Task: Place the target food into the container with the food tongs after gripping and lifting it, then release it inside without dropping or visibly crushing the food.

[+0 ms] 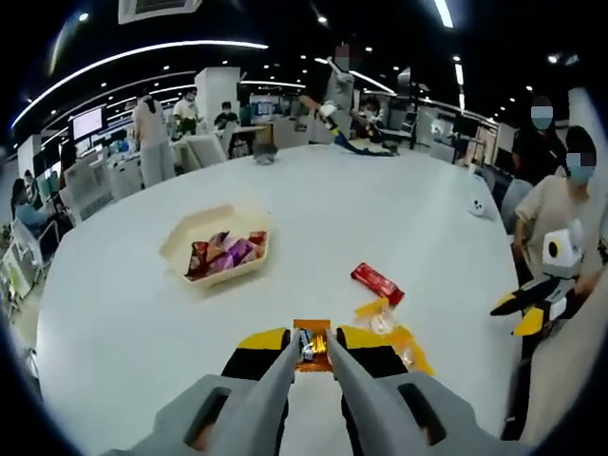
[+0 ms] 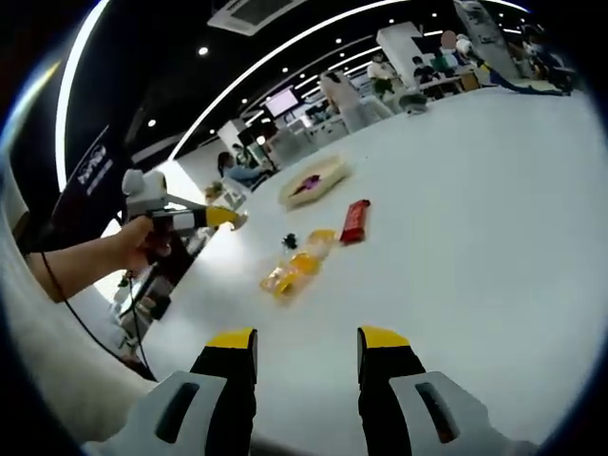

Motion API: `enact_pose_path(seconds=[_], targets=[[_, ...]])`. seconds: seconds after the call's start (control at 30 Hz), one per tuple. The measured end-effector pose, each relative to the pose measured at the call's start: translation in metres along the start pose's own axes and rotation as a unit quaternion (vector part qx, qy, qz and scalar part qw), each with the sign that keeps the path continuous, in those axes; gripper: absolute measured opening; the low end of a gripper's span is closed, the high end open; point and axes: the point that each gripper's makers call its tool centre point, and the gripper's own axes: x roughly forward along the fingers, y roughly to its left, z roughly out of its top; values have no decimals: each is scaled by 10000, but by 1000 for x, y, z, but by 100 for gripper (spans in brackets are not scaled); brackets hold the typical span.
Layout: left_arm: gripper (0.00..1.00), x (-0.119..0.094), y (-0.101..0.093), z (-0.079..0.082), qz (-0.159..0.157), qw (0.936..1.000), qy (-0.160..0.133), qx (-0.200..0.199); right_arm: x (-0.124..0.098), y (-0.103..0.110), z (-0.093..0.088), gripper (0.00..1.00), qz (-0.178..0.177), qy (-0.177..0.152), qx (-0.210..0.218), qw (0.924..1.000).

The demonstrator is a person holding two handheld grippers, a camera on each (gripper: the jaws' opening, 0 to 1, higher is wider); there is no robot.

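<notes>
A: Left gripper (image 1: 313,350), yellow-tipped jaws clamped on a small orange-wrapped snack (image 1: 312,339), low over the white round table (image 1: 133,332).

B: Progress?

A: Grip made, transfer pending. The cream shallow container (image 1: 180,245), already holding several wrapped snacks, sits well apart, ahead-left.

B: Other tongs?

A: Right gripper (image 2: 309,340), jaws apart, nothing held. A red flat packet (image 1: 377,282) and yellow wrappers (image 2: 296,264) lie loose.

Two low views, shared white table (image 1: 399,218)
</notes>
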Motion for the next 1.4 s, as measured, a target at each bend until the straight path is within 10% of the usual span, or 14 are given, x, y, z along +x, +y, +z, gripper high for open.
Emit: enact_pose_path(seconds=[1.4], targets=[[17, 63, 59, 90, -68, 9991, -316, 292, -2, -25, 8, 42, -478, -76, 220, 9986]])
